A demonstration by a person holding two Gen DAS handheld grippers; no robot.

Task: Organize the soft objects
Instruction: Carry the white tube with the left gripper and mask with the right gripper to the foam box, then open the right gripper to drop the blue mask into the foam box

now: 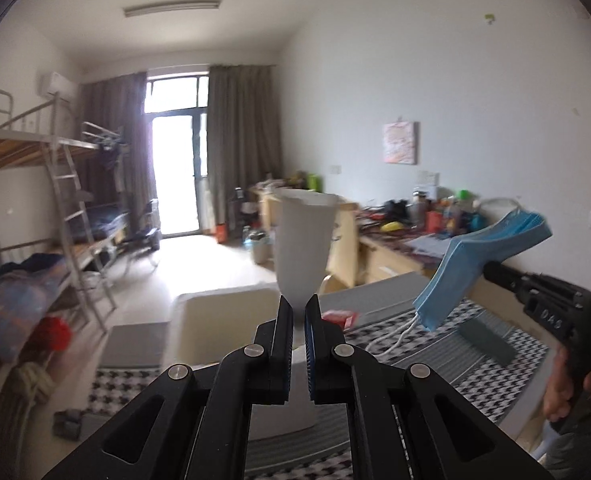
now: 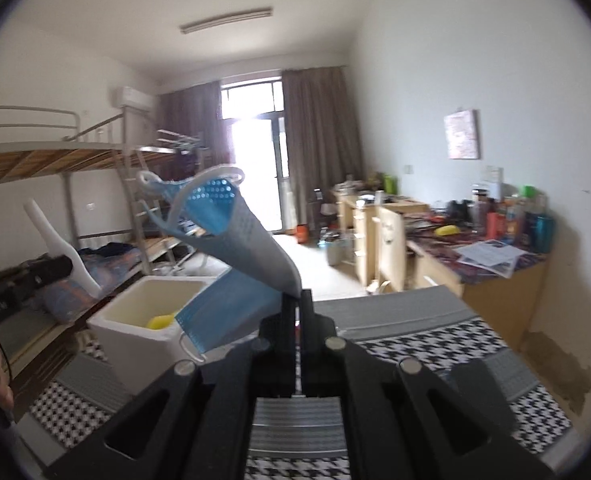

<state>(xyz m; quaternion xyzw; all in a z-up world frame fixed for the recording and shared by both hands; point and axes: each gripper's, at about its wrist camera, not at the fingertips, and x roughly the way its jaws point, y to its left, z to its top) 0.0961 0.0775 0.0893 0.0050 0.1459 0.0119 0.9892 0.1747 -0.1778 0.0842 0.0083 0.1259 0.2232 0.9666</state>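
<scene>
Both tongs closed, each loaded. Left gripper [image 1: 298, 322] clamped on a white foam sheet [image 1: 302, 236], pinched at its narrow lower end so the wide end stands up and fans out ahead of the jaws. Right gripper [image 2: 297, 304] clamped on a blue face mask [image 2: 235, 248], held at one edge; rest of the mask flares upward and folds over, ear loops dangling loose below.

Both items held aloft, clear of the table [image 2: 435, 344] with its houndstooth cloth. Probable reason: in transit toward the white foam box [image 2: 143, 320] at the table's far left corner, open top facing up. Judged as a carry phase, drop-off not yet made.

Left wrist view only: the right gripper seen from the side near the right edge, mask drooping from it over the cloth; a dark green block [image 1: 485, 338] lying flat toward the table's right side; a small red packet [image 1: 337, 316] just beyond the left jaws; a hand [image 1: 567, 392] on the right handle.

Right wrist view only: inside of the box, with a yellow object [image 2: 159, 322] already resting at the bottom; the foam sheet seen from the side, curving up from the other gripper at the far left edge.

Mask limp, likely to snag on the box rim if lowered carelessly. Foam sheet stiffer, holding its shape.
</scene>
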